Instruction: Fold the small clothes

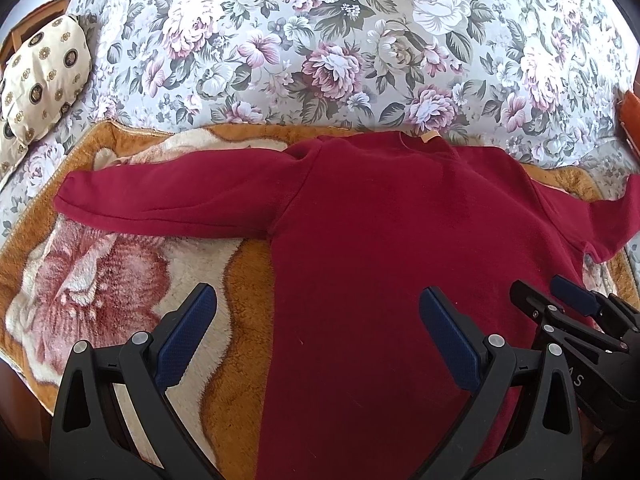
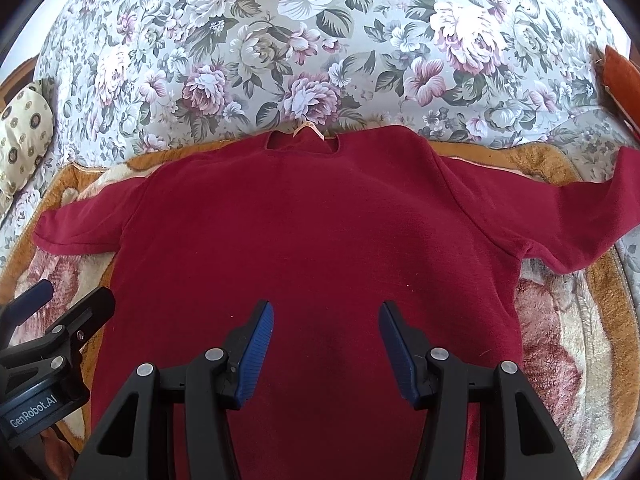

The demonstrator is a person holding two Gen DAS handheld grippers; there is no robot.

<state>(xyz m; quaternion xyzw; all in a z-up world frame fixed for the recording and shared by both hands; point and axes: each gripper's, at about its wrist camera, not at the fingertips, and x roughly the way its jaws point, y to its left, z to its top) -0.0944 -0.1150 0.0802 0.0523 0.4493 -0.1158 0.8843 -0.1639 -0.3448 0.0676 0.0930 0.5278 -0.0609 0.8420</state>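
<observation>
A dark red long-sleeved top (image 1: 380, 216) (image 2: 312, 224) lies flat on a plush orange and cream blanket (image 1: 120, 280) (image 2: 560, 340), neck away from me and both sleeves spread sideways. My left gripper (image 1: 318, 310) hovers open over the garment's lower left edge, one blue pad above the blanket and the other above red cloth, with nothing between them. The right gripper (image 2: 326, 320) stands open above the lower middle of the top, also holding nothing. Each gripper shows at the edge of the other's view: the right gripper (image 1: 540, 296) and the left gripper (image 2: 70, 298).
The blanket rests on a floral bedspread (image 1: 340, 40) (image 2: 320, 40). A cream patterned pillow (image 1: 44, 72) (image 2: 24, 132) sits at the far left. An orange-brown wooden piece (image 1: 632, 120) (image 2: 624, 84) stands at the right edge.
</observation>
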